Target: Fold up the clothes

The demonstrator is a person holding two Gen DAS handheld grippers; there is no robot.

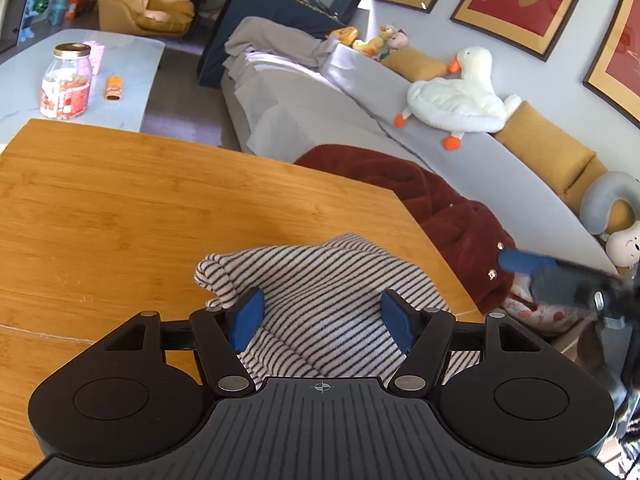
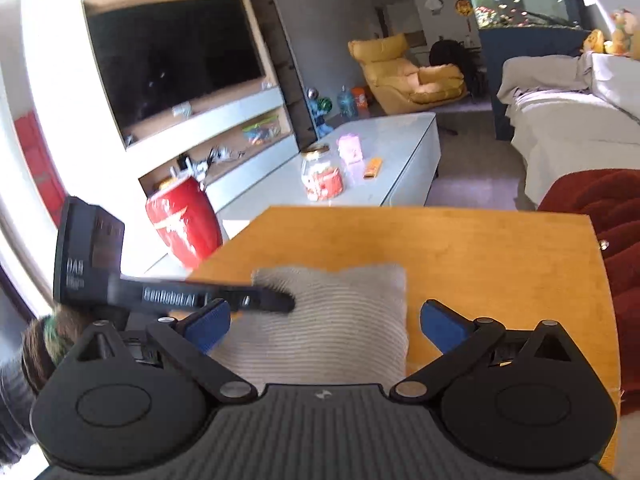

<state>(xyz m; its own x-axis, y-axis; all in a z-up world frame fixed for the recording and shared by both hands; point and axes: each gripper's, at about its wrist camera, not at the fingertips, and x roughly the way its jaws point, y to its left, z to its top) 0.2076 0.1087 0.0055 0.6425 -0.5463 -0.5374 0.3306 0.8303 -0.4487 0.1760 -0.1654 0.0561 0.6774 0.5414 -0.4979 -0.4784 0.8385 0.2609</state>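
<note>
A black-and-white striped garment [image 1: 320, 296] lies folded in a compact bundle on the wooden table [image 1: 120, 208]. My left gripper [image 1: 322, 320] is open just above it, its blue pads on either side of the cloth and not closed on it. In the right wrist view the garment [image 2: 340, 320] is blurred and looks like a squarish folded pile on the table [image 2: 480, 248]. My right gripper [image 2: 325, 326] is open, held over the garment's near edge. The left gripper [image 2: 240, 300] crosses the right wrist view from the left, reaching onto the garment. The right gripper's tip [image 1: 520, 262] shows at the right edge of the left wrist view.
A dark red fleece coat [image 1: 440, 208] lies on the grey sofa [image 1: 460, 148] beside the table's right edge. A white goose plush [image 1: 460, 96] and yellow cushions sit on the sofa. A low white table [image 2: 380, 152] carries a jar [image 2: 320, 176]. A red drum stool [image 2: 184, 220] stands to the left.
</note>
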